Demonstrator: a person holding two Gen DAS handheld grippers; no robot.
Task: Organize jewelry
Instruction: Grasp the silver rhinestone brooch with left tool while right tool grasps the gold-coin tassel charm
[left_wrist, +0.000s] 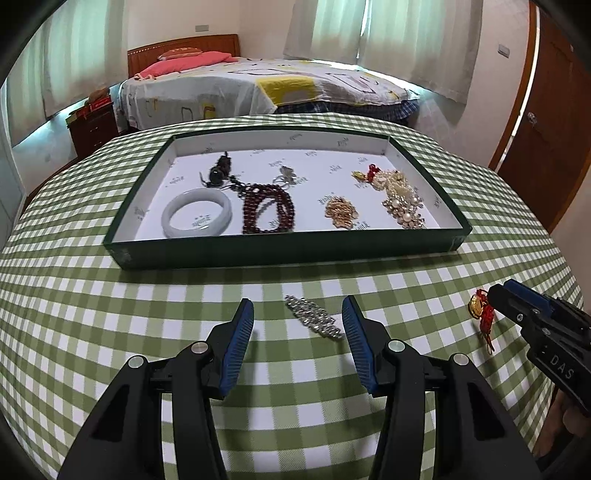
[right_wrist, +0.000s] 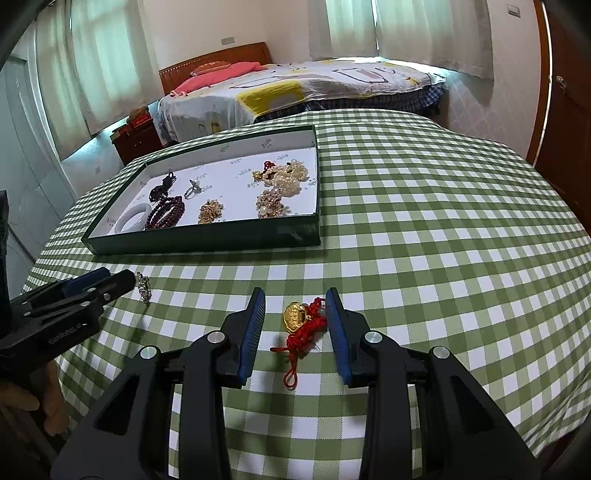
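Left wrist view, green tray (left_wrist: 288, 246) beyond rhinestone bracelet (left_wrist: 314, 320), checked tablecloth (left_wrist: 110, 314)

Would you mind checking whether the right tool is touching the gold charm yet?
Apart. The right wrist view shows the open right tool straddling the gold charm, with tablecloth visible between it and each finger.

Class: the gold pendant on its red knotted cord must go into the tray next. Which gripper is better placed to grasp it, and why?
The right gripper: its open fingers bracket the gold pendant on its red knotted cord on the checked cloth. The left gripper is open around the silver rhinestone clip.
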